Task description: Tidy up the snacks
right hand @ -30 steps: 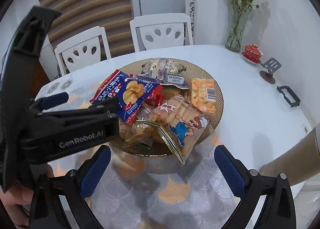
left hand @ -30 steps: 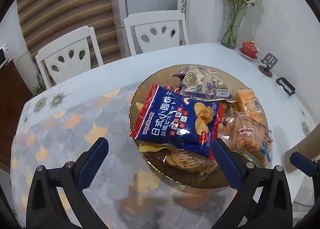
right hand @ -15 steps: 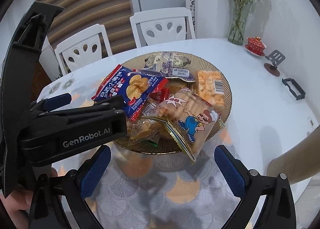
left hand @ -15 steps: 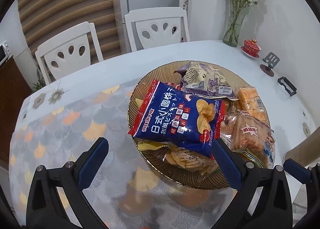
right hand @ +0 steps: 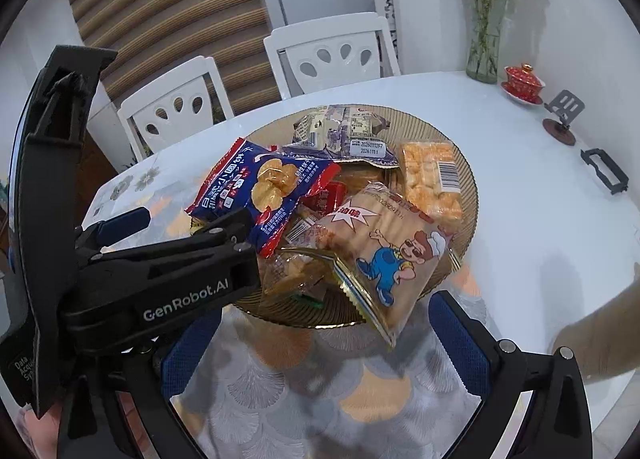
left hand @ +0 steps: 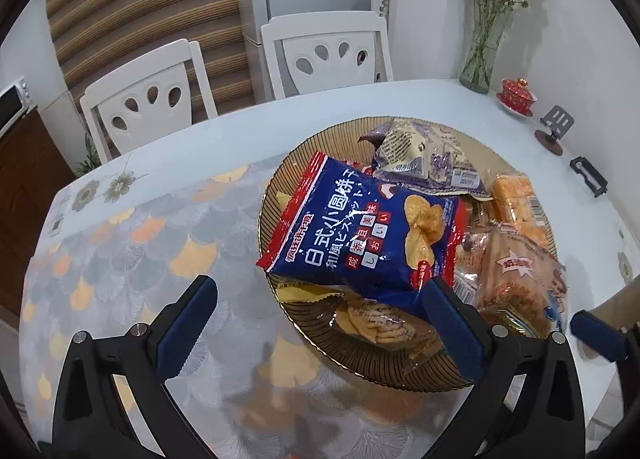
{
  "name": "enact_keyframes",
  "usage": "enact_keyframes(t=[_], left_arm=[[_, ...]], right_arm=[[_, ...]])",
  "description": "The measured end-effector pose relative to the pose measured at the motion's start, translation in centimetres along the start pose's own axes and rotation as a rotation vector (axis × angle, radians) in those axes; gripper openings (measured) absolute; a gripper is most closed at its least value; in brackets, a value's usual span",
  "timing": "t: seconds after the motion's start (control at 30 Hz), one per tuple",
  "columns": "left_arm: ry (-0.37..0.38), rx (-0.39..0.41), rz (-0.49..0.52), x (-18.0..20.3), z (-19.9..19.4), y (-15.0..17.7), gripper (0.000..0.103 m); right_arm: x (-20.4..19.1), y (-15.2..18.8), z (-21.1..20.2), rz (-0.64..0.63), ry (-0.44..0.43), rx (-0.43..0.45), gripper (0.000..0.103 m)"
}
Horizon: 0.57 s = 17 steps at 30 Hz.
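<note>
Left gripper [left hand: 320, 319] jaws apart by blue snack bag [left hand: 368, 239] (on plate [left hand: 400, 373]); right gripper [right hand: 324, 343] jaws apart

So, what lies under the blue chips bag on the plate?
Under the blue chips bag show a clear cracker packet, a yellow wrapper edge and the plate; anything deeper is covered.
</note>
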<state>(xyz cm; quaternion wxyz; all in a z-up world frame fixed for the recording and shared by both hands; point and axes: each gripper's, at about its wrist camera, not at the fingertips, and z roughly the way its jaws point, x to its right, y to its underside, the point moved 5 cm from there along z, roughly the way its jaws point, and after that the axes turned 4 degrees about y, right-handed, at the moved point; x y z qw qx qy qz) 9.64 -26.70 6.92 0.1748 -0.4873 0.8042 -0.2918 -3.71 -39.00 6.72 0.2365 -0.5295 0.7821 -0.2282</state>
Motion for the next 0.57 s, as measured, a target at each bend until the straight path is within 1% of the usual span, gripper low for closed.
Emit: enact_keyframes(t=[0.1, 0.23, 0.3, 0.43, 0.57], left_arm=[[-0.008, 0.009, 0.011, 0.3, 0.1, 0.0, 0.103], [-0.022, 0.031, -0.005, 0.6, 0.3, 0.1, 0.103], [-0.032, 0.035, -0.008, 0.7, 0.4, 0.2, 0.103], [-0.07, 0.09, 0.006, 1.2, -0.8, 0.2, 0.103], [-0.099, 0.132, 0.022, 1.4, -2.0, 1.0, 0.103]], right_arm=[[0.5, 0.1, 0.0, -0.007, 0.02, 0.0, 0.103], [1.3, 0.4, -0.1, -0.001, 0.008, -0.002, 0.103], [1.8, 0.5, -0.2, 0.022, -0.005, 0.0, 0.103], [2.2, 0.9, -0.6, 0.024, -0.024, 0.001, 0.103], [2.7, 1.5, -1.3, 0.006, -0.015, -0.002, 0.103]])
